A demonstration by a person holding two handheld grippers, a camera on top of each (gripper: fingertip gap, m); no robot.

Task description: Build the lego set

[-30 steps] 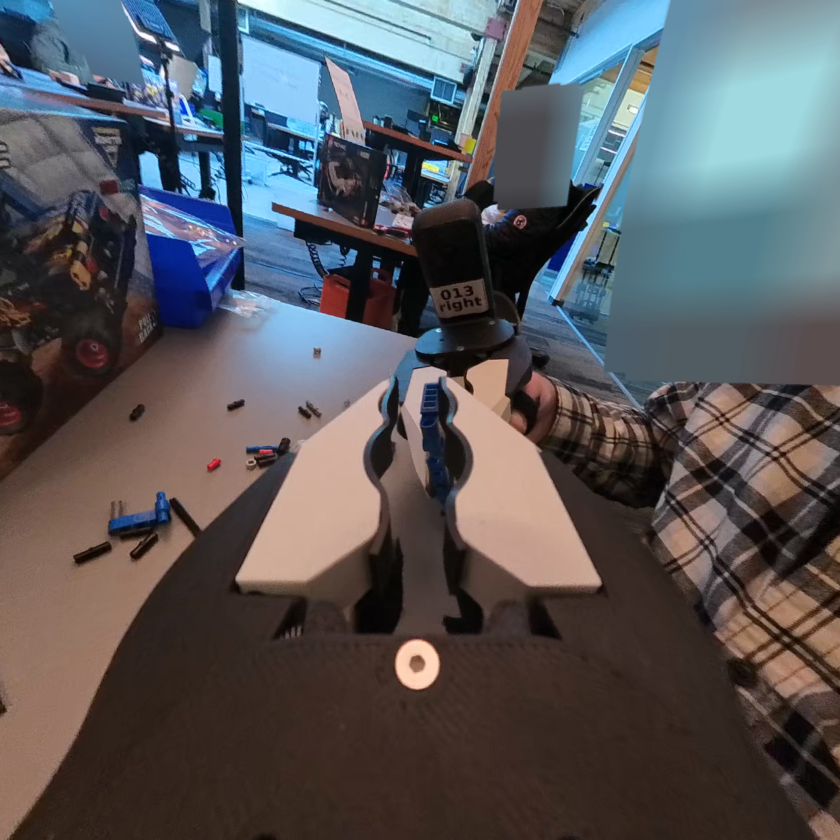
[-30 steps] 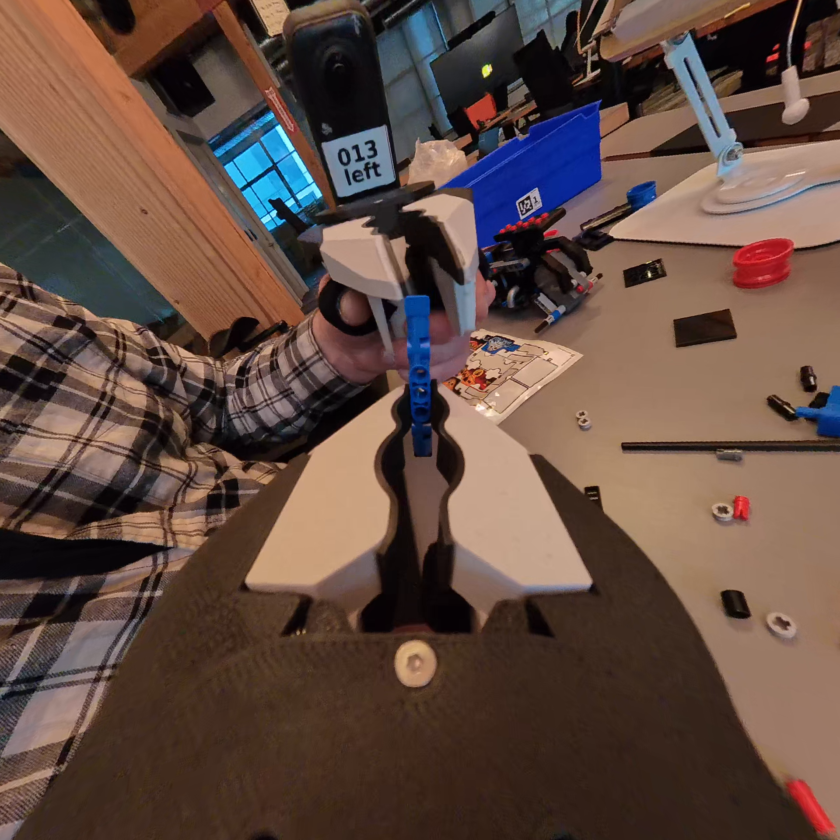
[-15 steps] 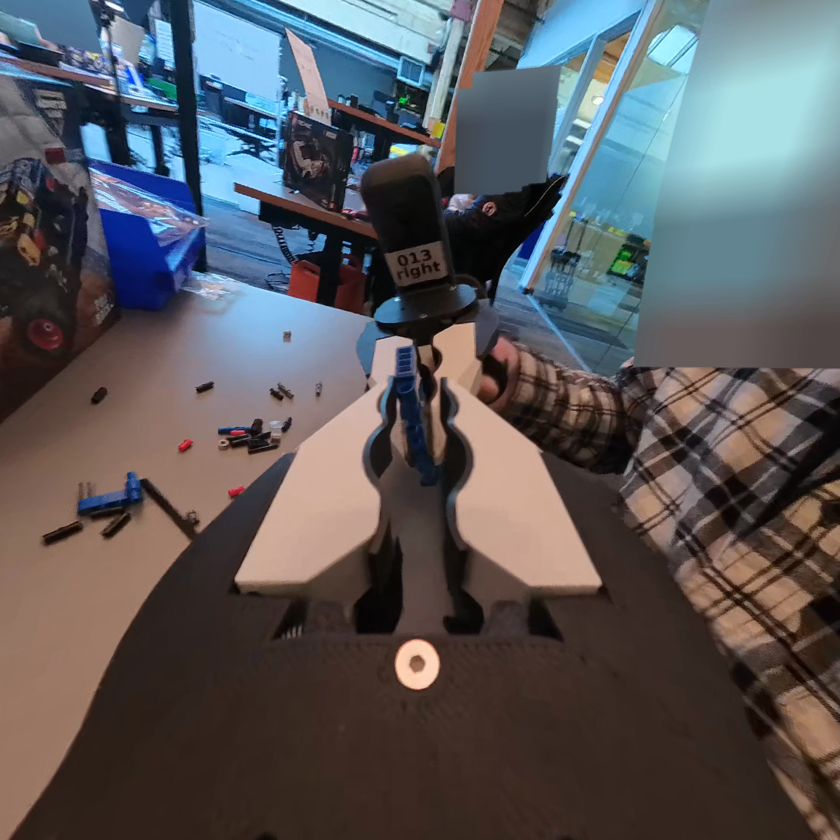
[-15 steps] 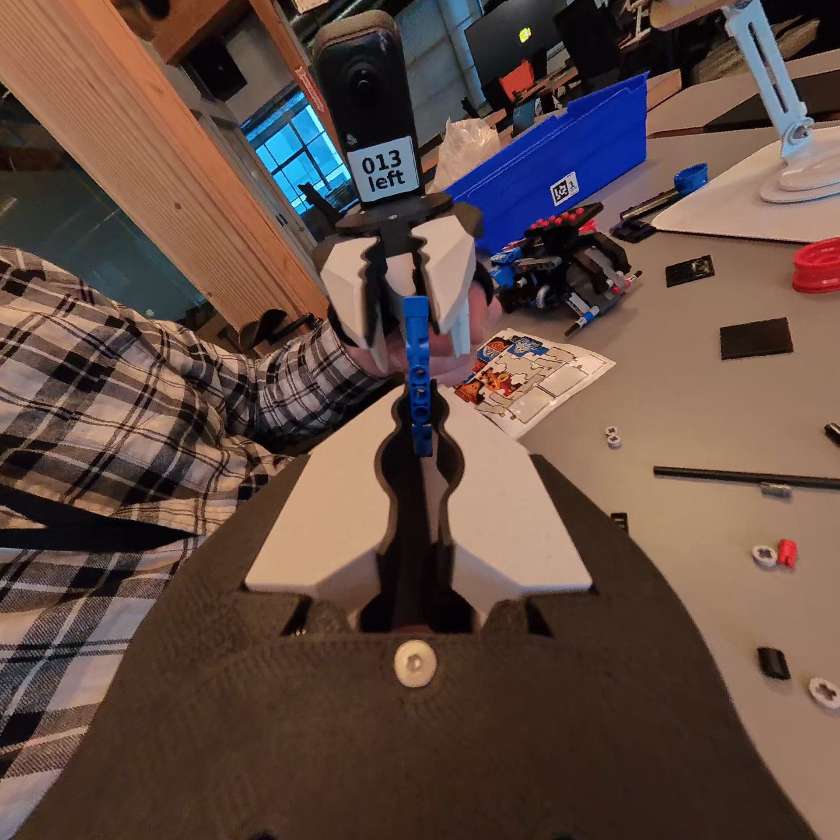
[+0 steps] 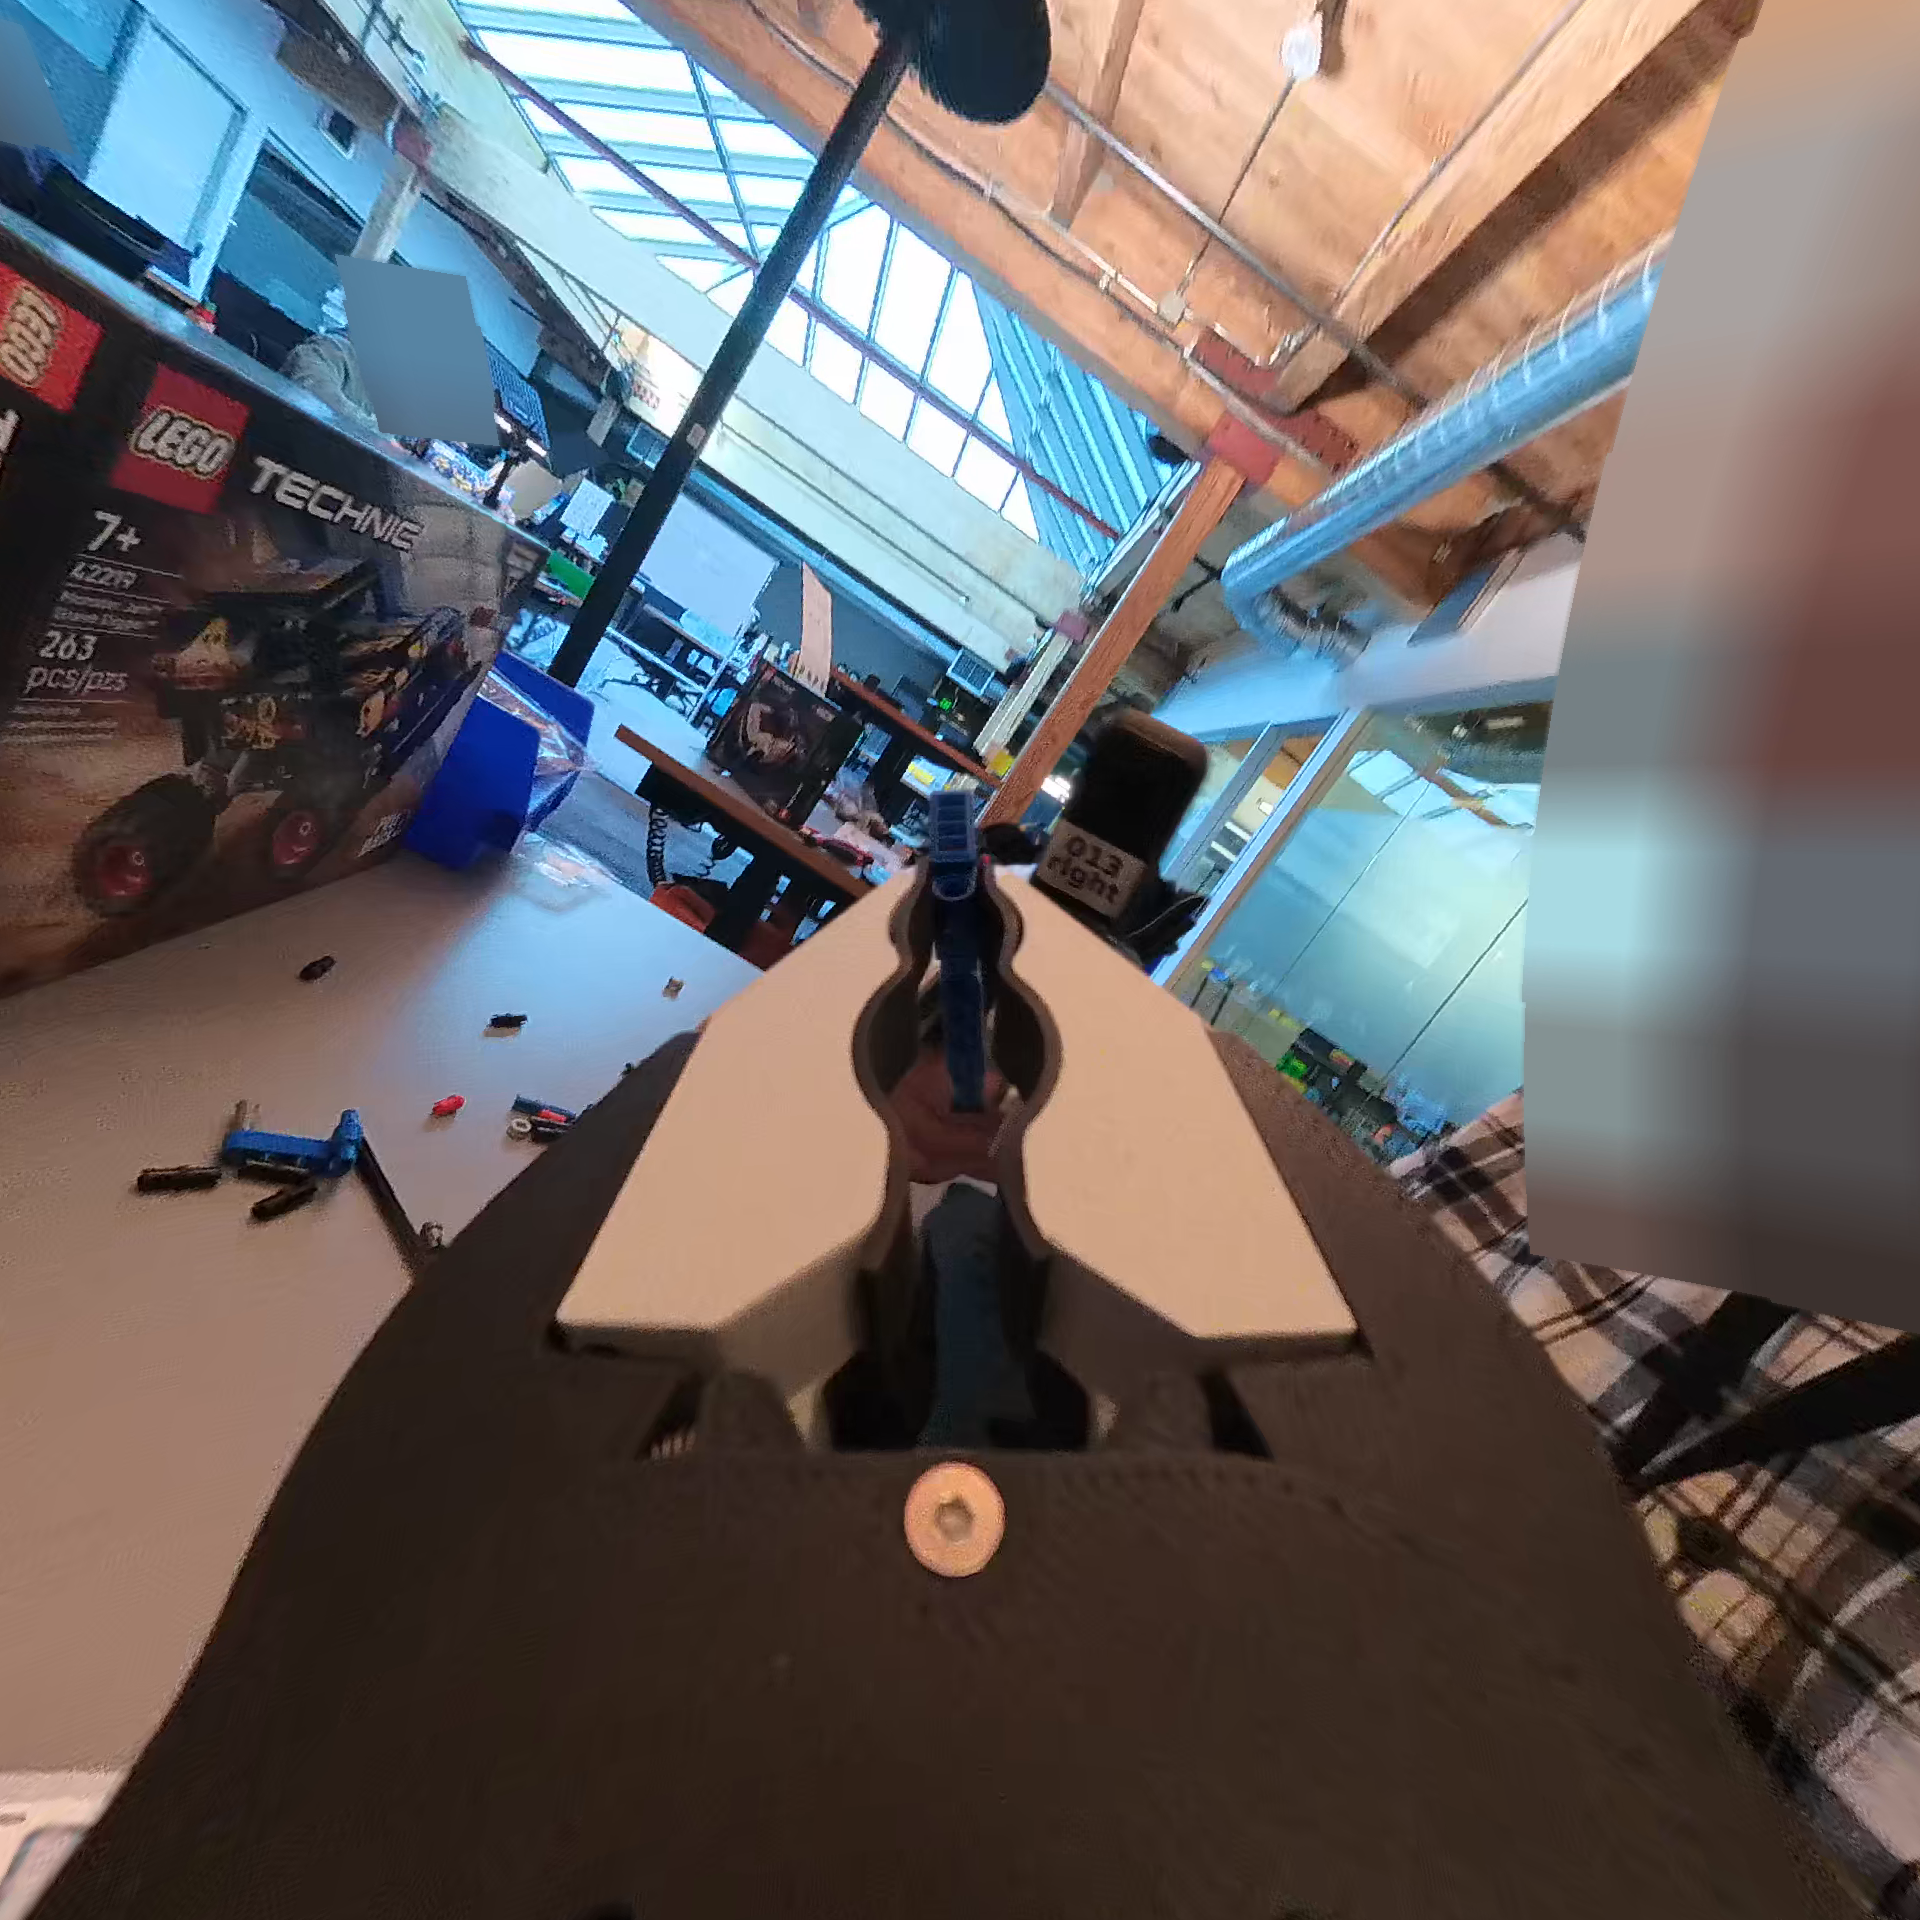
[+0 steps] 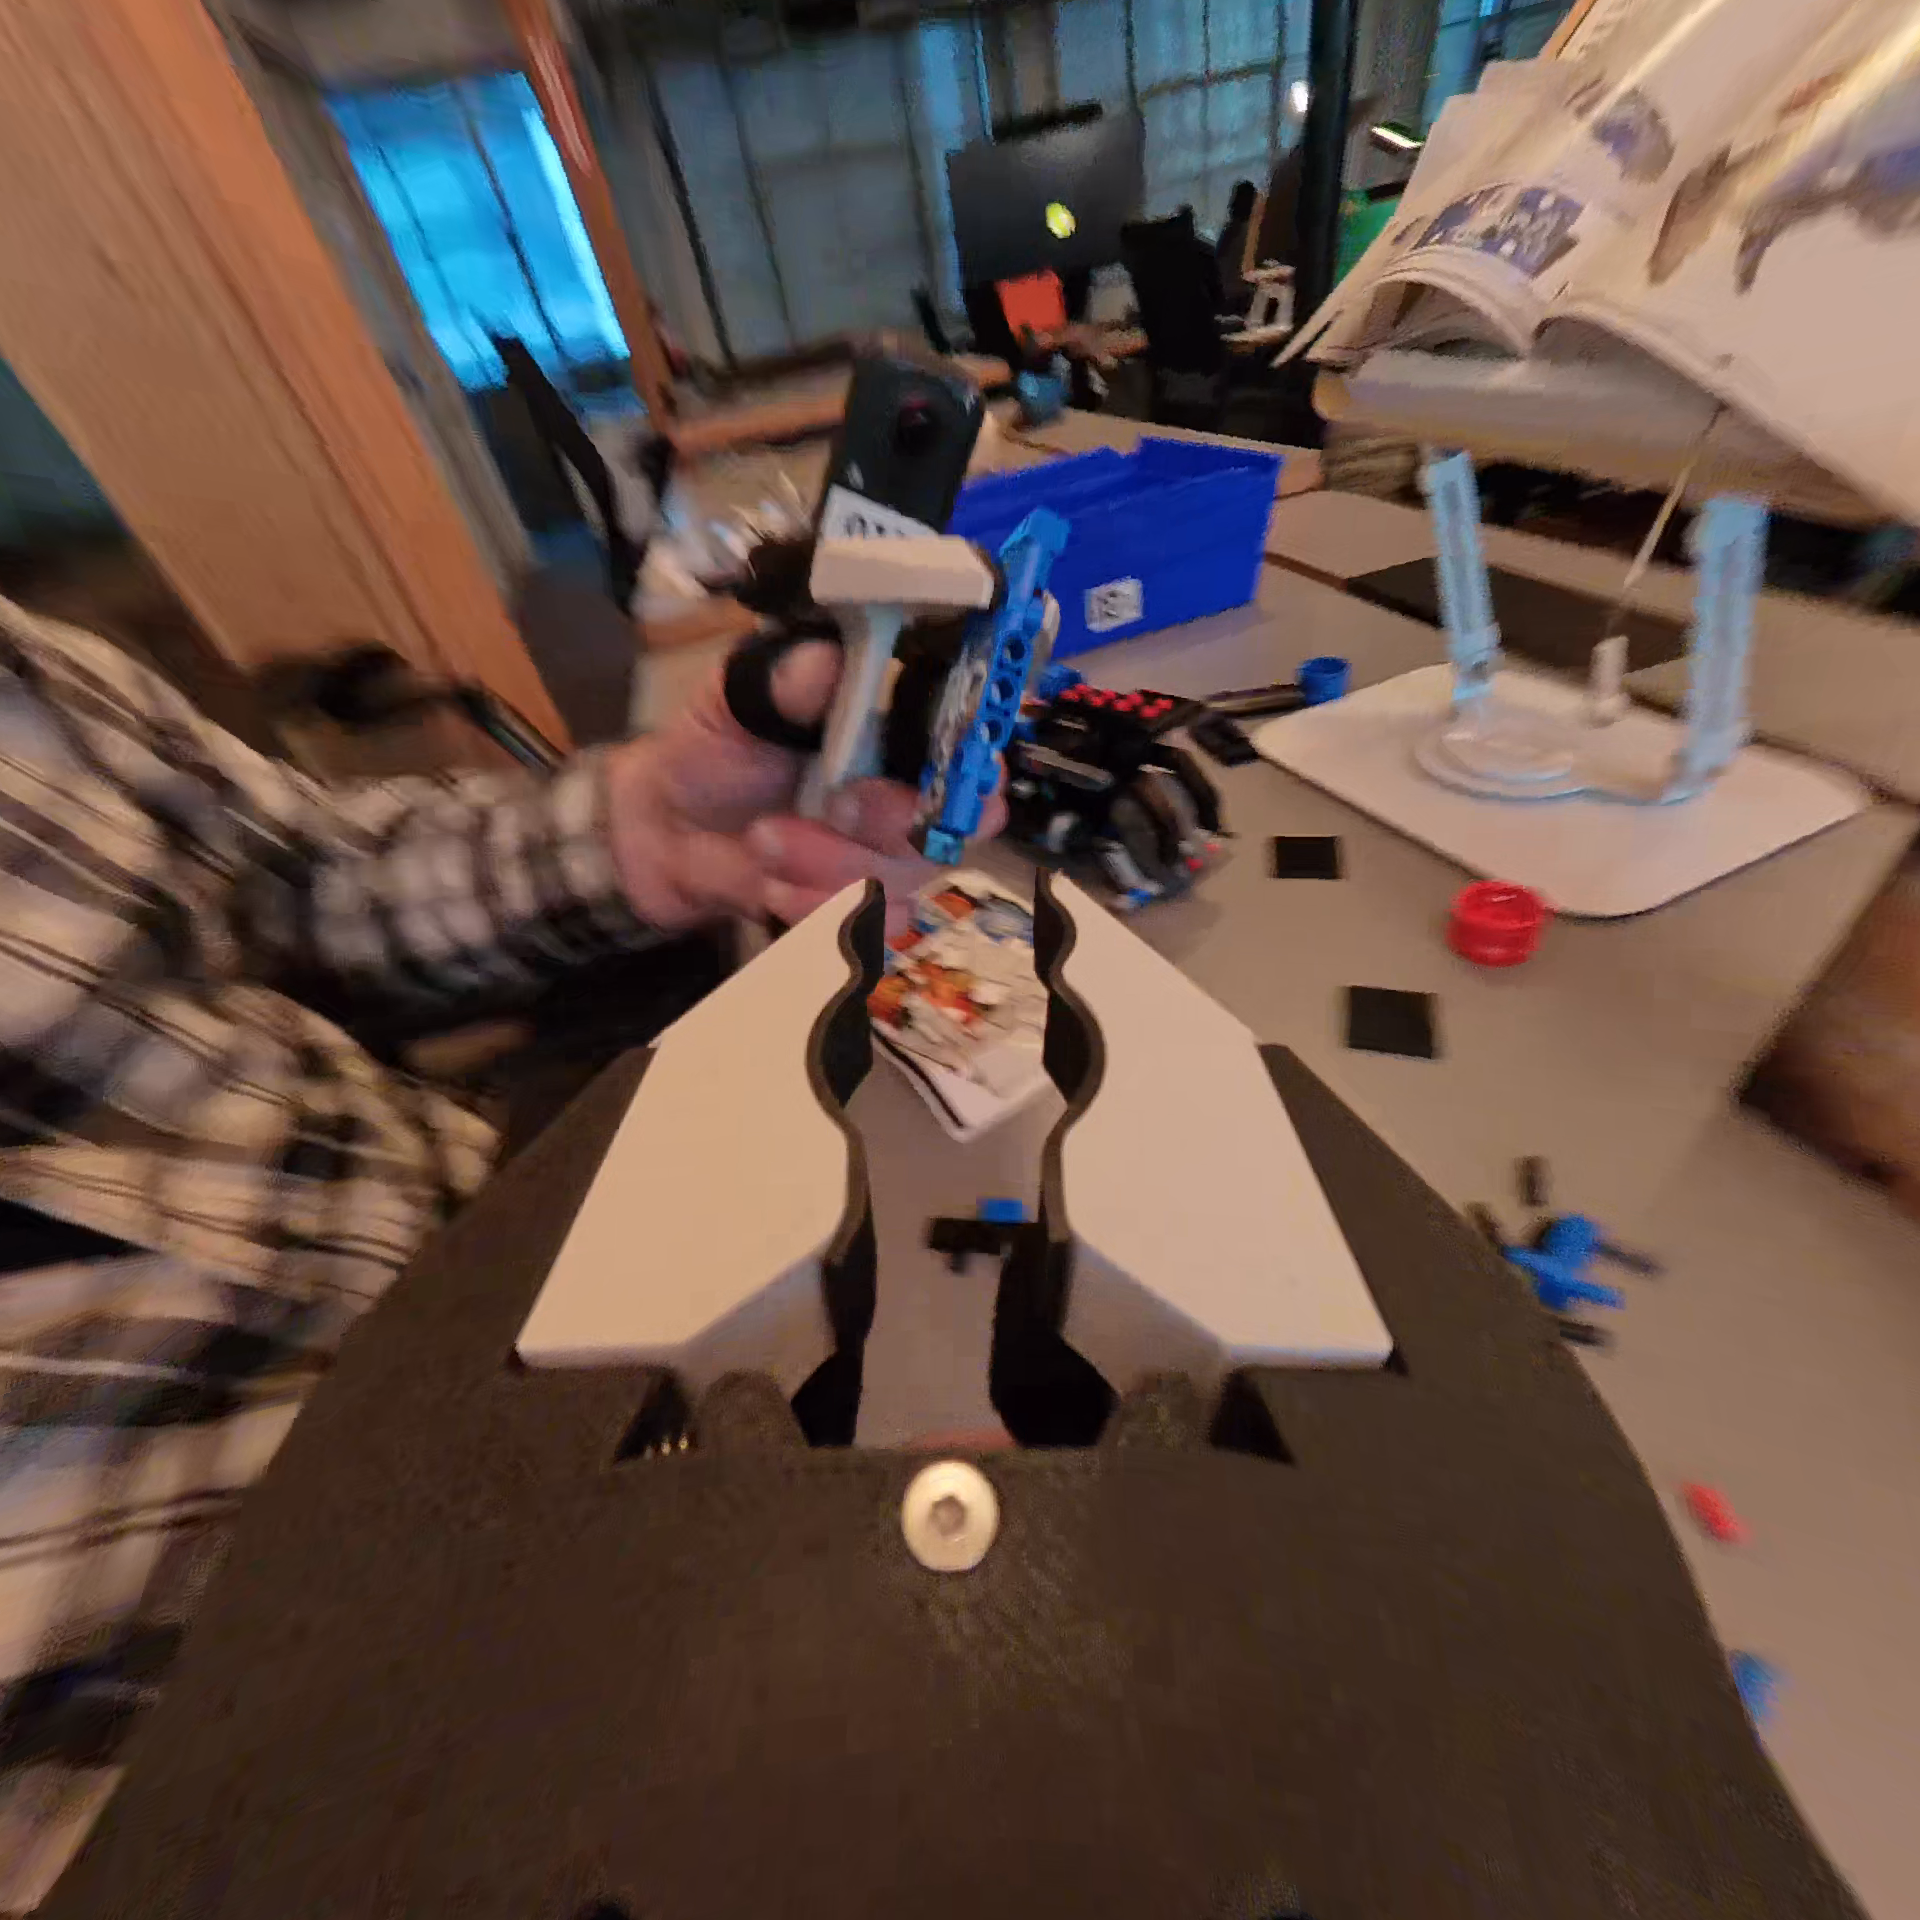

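Observation:
My left gripper (image 5: pixel 958 878) is shut on a blue lego beam (image 5: pixel 956 935) and points up, away from the grey table (image 5: pixel 520 997). In the right wrist view the left gripper (image 6: pixel 904 665) holds that beam (image 6: pixel 997 686) tilted in the air, in a person's hand. My right gripper (image 6: pixel 956 883) is open and empty, just short of the beam's lower end. A partly built black model with red pins (image 6: pixel 1112 769) sits on the table behind the beam. A sticker sheet (image 6: pixel 966 1008) lies below my right gripper.
A lego box (image 5: pixel 208 675) and a blue bin (image 5: pixel 488 769) stand at the left. Loose black pins and a blue connector (image 5: pixel 291 1148) lie near them. On the right are a red wheel rim (image 6: pixel 1496 920), black tiles (image 6: pixel 1392 1023), a blue part (image 6: pixel 1569 1262) and a booklet stand (image 6: pixel 1558 769). My hands' fingertips stand some 6 centimeters from each other.
My right gripper has opened, let go of the blue beam and drawn back. My left gripper keeps the beam and has tilted upward and turned.

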